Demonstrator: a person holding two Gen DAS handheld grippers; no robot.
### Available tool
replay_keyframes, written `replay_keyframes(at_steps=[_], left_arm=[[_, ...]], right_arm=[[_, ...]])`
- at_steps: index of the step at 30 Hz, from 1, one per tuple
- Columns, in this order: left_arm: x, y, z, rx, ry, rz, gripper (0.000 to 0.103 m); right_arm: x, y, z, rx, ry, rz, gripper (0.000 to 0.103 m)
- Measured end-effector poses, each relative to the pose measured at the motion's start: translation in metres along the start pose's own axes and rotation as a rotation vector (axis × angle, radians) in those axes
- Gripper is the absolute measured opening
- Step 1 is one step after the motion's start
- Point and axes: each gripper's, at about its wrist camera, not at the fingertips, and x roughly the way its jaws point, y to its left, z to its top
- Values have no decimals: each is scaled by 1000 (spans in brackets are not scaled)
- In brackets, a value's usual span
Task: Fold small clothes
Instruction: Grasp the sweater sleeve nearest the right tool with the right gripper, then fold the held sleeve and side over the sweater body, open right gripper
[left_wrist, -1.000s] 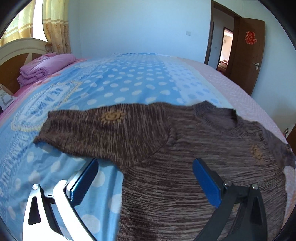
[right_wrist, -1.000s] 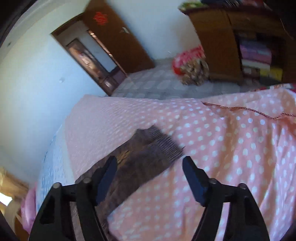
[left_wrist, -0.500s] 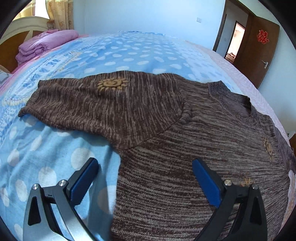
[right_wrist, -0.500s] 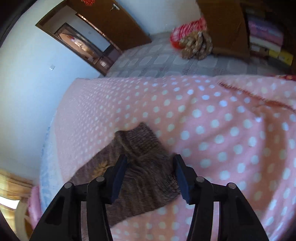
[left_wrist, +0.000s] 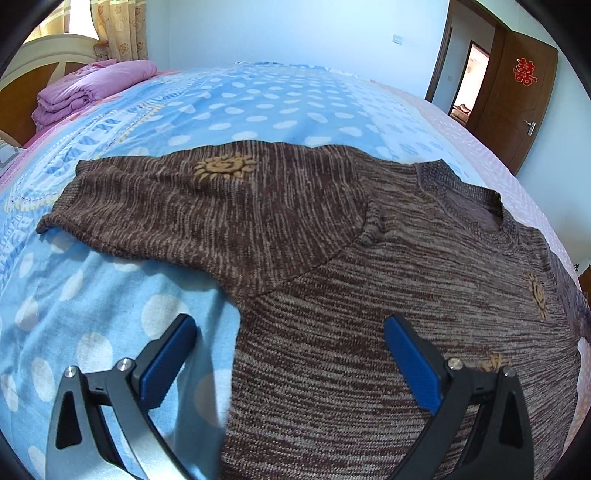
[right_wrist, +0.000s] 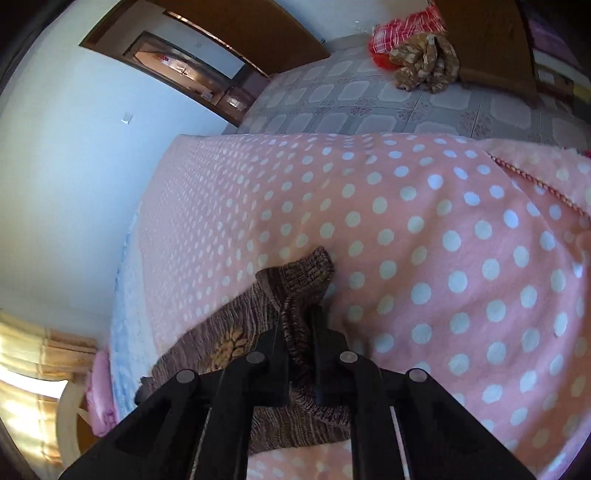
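A small brown knitted sweater (left_wrist: 388, 280) with yellow sun motifs lies flat on the bed, one sleeve (left_wrist: 166, 206) stretched to the left. My left gripper (left_wrist: 288, 354) is open, hovering over the sweater's left side seam near the armpit. In the right wrist view the sweater's other sleeve cuff (right_wrist: 303, 273) lies on the pink dotted blanket (right_wrist: 443, 240). My right gripper (right_wrist: 299, 325) is shut on that sleeve just behind the cuff.
The bed has a blue dotted blanket (left_wrist: 258, 99). Folded purple bedding (left_wrist: 92, 85) lies by the headboard. A brown door (left_wrist: 517, 96) stands at the right. A wooden cabinet (right_wrist: 491, 37) and a cloth heap (right_wrist: 417, 59) are on the tiled floor.
My right gripper came down over the sleeve cuff and closed on it. My left gripper moved lower and nearer the sweater, staying open.
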Motion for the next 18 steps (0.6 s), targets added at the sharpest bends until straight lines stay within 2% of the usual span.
replay_keyframes(at_steps=[5,10,14,18], left_arm=[[0,0,0,-1,-1,-4,103],[0,0,0,-6,-6,-11,103],[-2,2,-2,-13,-12,-22,103],[-4,4,-3,-26,-20,-39,103]], right_arm=[[-42,38,-3,-141,-128,-23,9],[-64,111,-34,-288,-145,-20,9],[-60,188,-85,-438,-124,-3,9],[-32,257,-158,-589,-66,50,9]])
